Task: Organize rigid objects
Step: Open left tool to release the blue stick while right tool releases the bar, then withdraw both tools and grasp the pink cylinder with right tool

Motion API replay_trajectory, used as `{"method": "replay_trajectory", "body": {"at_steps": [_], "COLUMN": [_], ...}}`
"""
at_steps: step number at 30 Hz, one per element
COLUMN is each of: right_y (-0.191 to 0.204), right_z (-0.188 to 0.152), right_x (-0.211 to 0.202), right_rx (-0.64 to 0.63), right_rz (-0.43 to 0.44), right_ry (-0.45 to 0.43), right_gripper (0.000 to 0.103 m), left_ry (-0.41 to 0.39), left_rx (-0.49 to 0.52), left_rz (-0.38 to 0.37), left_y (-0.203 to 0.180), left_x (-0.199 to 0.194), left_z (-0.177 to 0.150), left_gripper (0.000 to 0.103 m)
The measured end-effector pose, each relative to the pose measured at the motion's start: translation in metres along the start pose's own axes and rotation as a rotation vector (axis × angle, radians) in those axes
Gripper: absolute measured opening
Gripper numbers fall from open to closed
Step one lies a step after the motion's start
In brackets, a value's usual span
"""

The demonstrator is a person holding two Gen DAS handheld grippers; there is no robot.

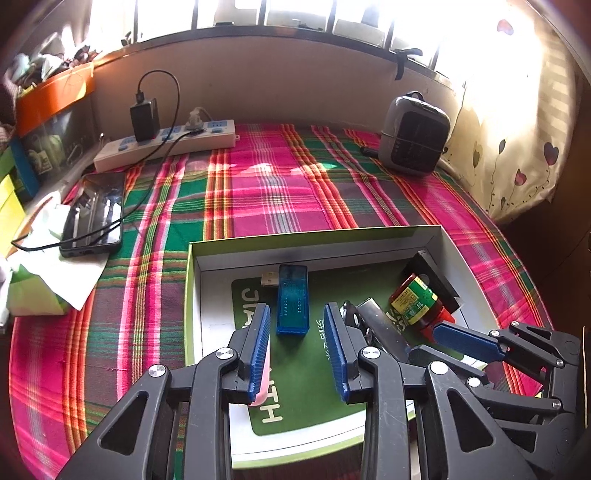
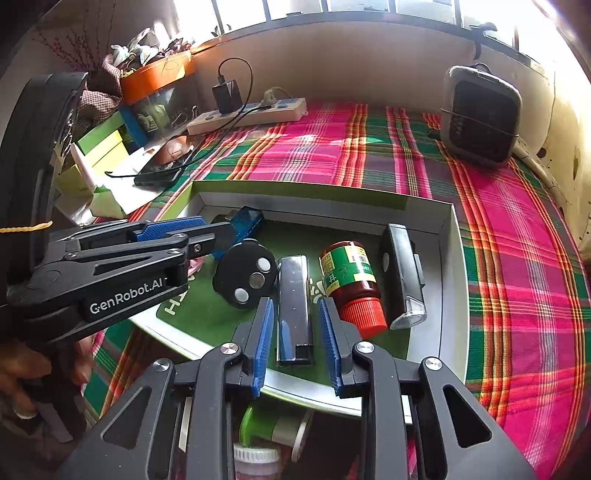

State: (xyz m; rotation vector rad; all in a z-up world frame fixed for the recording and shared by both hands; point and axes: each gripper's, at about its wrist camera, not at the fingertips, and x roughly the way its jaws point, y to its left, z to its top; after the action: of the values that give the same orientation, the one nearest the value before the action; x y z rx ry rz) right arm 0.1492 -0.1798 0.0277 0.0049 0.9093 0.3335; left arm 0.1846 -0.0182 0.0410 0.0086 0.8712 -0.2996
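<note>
Sunlit window (image 1: pixel 236 11) above plaid tablecloth (image 1: pixel 266 192)

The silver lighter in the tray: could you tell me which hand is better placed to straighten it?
Right, probably. The right tongs already straddle the silver lighter, pads clear of its sides. The left tongs sit open by the blue USB stick, farther left.

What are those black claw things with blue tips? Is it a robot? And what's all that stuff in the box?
No robot: a person holds two grabbers, each carrying a camera that looks along its fingers. One picture comes from the left gripper, the other from the right gripper. Both are open and hold nothing. On the checked cloth sits a shallow box. Inside lie a blue USB stick, a round black remote, a dark flat bar, a red-capped bottle and a black light.
</note>
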Motion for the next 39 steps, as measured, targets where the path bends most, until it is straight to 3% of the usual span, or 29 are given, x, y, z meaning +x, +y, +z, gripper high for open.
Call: {"method": "replay_trajectory", "body": {"at_steps": [23,39], "right_y": [0.002,0.026], "right_z": [-0.049,-0.084], "right_x": [-0.062,-0.061], "right_rx": [0.055,0.130], "right_rz": [-0.022,-0.007], "right_ry": [-0.091,-0.058], "right_gripper": [0.030,0.051], "left_ry": [-0.068,-0.057], "left_rx": [-0.038,-0.105], "left_rz": [-0.034,-0.042], "left_y": [-0.007,0.008], "left_x": [-0.075,-0.094], "left_z": [-0.063,-0.106], "left_gripper": [0.030,0.030]}}
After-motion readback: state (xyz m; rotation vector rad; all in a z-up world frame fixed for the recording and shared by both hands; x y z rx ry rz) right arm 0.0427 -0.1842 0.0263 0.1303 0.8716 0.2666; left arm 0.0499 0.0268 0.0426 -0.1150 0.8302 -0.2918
